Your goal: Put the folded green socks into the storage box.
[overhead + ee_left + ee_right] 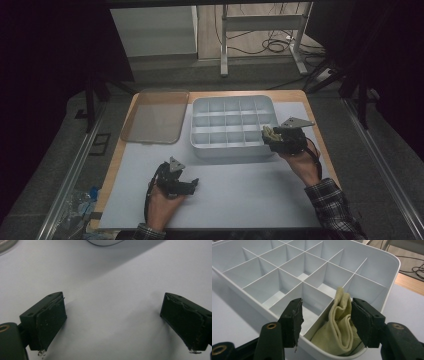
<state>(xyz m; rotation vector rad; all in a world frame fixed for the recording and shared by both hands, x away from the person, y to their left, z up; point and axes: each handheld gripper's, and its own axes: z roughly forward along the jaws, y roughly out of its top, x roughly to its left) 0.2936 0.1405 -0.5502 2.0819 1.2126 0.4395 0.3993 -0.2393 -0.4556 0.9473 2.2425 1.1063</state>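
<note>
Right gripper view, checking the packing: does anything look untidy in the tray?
Yes. The yellow sock sits bunched in the near corner compartment of the white divided tray, its cuff poking above the dividers. The right claw is open around it.

Dim room, grey floor [45, 165], cables [272, 45]

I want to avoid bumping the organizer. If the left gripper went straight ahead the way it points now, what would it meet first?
Probably the near wall of the white compartment tray. The left gripper, jaws open, has bare white table surface ahead until that rounded tray edge at the top of its view; depth is hard to judge.
</note>
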